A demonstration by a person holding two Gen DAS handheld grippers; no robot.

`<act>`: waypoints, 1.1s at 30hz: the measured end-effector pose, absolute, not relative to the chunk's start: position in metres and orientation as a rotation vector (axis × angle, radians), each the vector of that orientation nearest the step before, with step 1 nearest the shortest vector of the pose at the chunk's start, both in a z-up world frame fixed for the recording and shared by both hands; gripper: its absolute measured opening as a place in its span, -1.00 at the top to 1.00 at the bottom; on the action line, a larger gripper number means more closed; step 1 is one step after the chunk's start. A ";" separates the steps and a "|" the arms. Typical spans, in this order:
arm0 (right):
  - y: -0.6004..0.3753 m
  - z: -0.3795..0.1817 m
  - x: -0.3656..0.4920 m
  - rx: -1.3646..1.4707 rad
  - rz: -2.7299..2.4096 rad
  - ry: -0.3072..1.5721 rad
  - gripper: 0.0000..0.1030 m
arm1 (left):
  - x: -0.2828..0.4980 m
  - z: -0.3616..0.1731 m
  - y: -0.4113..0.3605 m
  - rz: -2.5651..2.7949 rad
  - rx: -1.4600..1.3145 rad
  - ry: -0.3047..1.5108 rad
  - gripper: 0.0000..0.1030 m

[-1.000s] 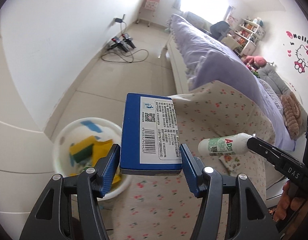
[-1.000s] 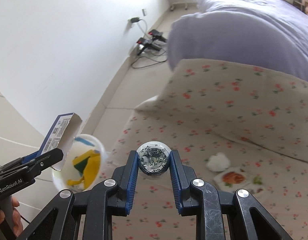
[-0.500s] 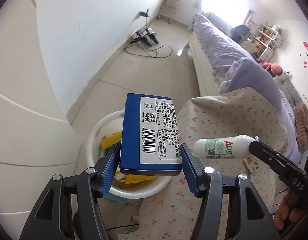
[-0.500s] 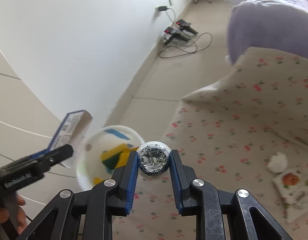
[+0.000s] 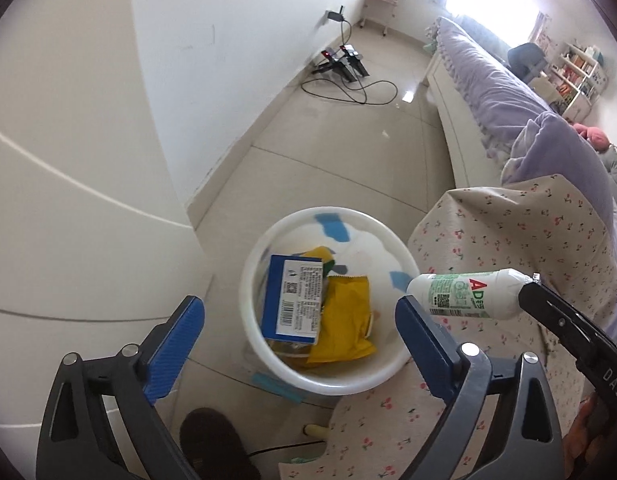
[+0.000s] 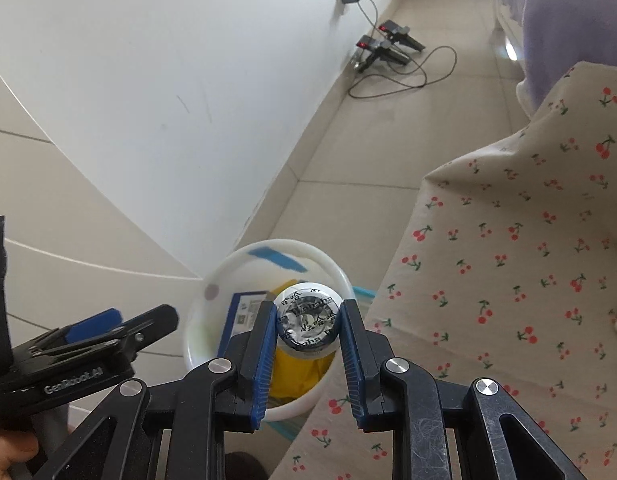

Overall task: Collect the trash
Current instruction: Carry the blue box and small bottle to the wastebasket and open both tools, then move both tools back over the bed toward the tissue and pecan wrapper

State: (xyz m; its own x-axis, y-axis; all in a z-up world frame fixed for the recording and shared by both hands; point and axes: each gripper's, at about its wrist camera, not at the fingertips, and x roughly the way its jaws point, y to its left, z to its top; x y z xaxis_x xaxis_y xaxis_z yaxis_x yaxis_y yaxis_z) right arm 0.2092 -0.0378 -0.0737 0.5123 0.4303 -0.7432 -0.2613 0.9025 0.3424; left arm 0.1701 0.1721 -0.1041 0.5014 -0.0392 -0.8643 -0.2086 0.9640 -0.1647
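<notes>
A white round trash bin (image 5: 402,254) stands on the floor beside the bed. In it lies a blue box (image 5: 292,302) with a barcode label, on top of a yellow wrapper (image 5: 344,330). My left gripper (image 5: 300,330) hangs above the bin with its jaws opening wide and nothing between them. My right gripper (image 6: 308,326) is shut on a small white bottle (image 6: 308,316), foil cap towards the camera. In the left wrist view that bottle (image 5: 466,294) shows its green label at the bin's right rim. The bin (image 6: 336,266) lies right under it.
A cherry-print bedsheet (image 5: 508,248) hangs over the bed edge at the right. A white wall (image 5: 228,60) runs along the left. Chargers and cables (image 5: 344,64) lie on the tiled floor further back. A dark slipper (image 5: 212,440) sits near the bin.
My left gripper opened and the blue box dropped into the bin. Both grippers moved towards the bin and lower; the bottle now hangs over it.
</notes>
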 end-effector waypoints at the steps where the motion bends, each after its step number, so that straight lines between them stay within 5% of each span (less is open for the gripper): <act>1: -0.036 -0.075 0.210 0.196 0.420 0.947 0.46 | 0.168 -0.104 0.173 0.106 -0.263 1.047 -0.90; 7: -0.028 -0.085 0.214 0.212 0.435 0.924 0.36 | 0.162 -0.107 0.178 0.127 -0.275 1.057 -0.90; 9: -0.028 -0.090 0.216 0.226 0.418 0.930 -0.38 | 0.160 -0.106 0.179 0.126 -0.277 1.057 -0.91; 10: -0.031 -0.091 0.216 0.247 0.402 0.925 -0.47 | 0.159 -0.106 0.179 0.125 -0.278 1.057 -0.92; 25: -0.075 -0.079 0.208 0.255 0.303 0.922 -0.52 | 0.155 -0.104 0.165 0.075 -0.253 1.066 -0.96; 28: -0.087 -0.076 0.206 0.246 0.277 0.924 -0.65 | 0.156 -0.105 0.159 0.060 -0.252 1.070 -1.00; 30: -0.095 -0.076 0.204 0.240 0.262 0.923 -0.98 | 0.157 -0.105 0.155 0.053 -0.249 1.073 -1.00; 33: -0.111 -0.074 0.201 0.238 0.239 0.913 -1.00 | 0.159 -0.105 0.148 0.040 -0.242 1.076 -1.00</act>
